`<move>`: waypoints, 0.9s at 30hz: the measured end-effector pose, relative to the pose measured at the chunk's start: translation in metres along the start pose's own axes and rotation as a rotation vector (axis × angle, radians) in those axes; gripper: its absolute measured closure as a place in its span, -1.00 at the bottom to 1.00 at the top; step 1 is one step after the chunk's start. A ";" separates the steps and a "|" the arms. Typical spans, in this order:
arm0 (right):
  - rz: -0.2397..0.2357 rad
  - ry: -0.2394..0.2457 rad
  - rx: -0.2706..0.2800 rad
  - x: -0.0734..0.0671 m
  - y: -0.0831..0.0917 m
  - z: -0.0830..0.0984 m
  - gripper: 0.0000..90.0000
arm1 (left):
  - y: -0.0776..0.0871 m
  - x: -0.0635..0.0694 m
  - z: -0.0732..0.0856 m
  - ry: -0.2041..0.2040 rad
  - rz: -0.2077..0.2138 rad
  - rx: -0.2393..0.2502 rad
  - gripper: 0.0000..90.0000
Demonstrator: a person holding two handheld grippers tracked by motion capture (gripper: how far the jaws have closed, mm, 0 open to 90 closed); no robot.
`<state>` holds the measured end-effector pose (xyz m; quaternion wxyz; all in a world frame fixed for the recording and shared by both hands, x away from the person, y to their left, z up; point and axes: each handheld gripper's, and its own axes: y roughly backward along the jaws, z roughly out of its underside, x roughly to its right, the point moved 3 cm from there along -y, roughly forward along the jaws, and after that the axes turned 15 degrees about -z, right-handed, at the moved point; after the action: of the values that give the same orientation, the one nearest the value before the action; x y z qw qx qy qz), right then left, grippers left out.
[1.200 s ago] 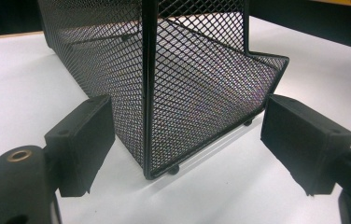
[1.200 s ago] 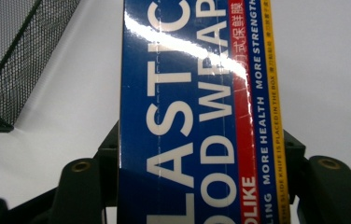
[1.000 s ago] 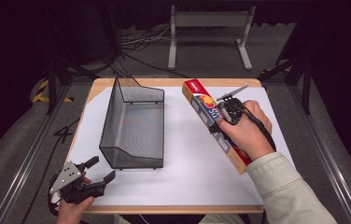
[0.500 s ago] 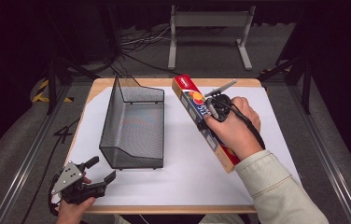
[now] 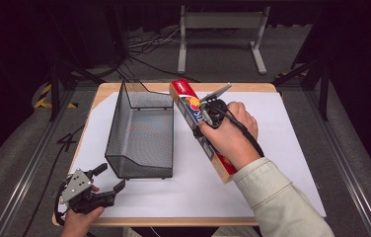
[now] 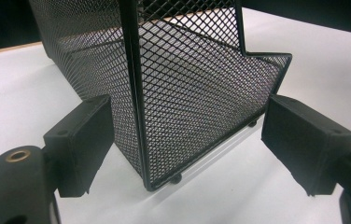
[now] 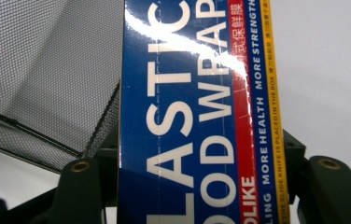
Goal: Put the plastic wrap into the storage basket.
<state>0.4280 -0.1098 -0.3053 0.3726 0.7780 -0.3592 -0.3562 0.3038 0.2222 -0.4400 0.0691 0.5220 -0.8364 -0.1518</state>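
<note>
Black wire mesh forms the basket (image 5: 141, 136) standing on the white sheet (image 5: 282, 128) that covers the desk (image 5: 173, 88). Just beside its right wall, the long plastic wrap box (image 5: 186, 101) runs slantwise, its far end near the basket's back corner. The right gripper (image 5: 204, 118) pinches this box across its width, the blue printed face (image 7: 187, 116) passing between the two jaws. The left gripper (image 5: 109, 183) rests at the desk's near left corner, jaws spread wide, pointing at the basket's near corner (image 6: 155, 182) without touching it.
</note>
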 end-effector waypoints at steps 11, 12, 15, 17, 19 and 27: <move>-0.008 0.018 -0.010 -0.019 -0.014 -0.013 -0.10 | 0.003 -0.001 0.001 -0.003 -0.006 0.002 -0.60; -0.008 0.015 -0.013 -0.021 -0.015 -0.014 -0.10 | 0.004 -0.001 0.001 -0.005 -0.006 0.001 -0.60; -0.013 0.012 -0.014 -0.027 -0.019 -0.018 -0.10 | 0.005 -0.001 0.002 0.002 -0.008 0.005 -0.60; -0.022 0.022 -0.011 -0.029 -0.023 -0.021 -0.10 | 0.005 -0.001 0.002 0.003 -0.010 0.004 -0.60; -0.025 0.022 -0.013 -0.032 -0.027 -0.024 -0.10 | 0.006 -0.001 0.002 0.007 -0.010 0.002 -0.60; -0.009 0.005 -0.014 -0.045 -0.037 -0.032 -0.10 | 0.005 -0.001 0.003 0.004 -0.008 0.004 -0.60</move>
<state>0.4430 -0.0450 -0.3089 0.3771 0.7779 -0.3522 -0.3585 0.2994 0.2260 -0.4406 0.0693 0.5260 -0.8344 -0.1494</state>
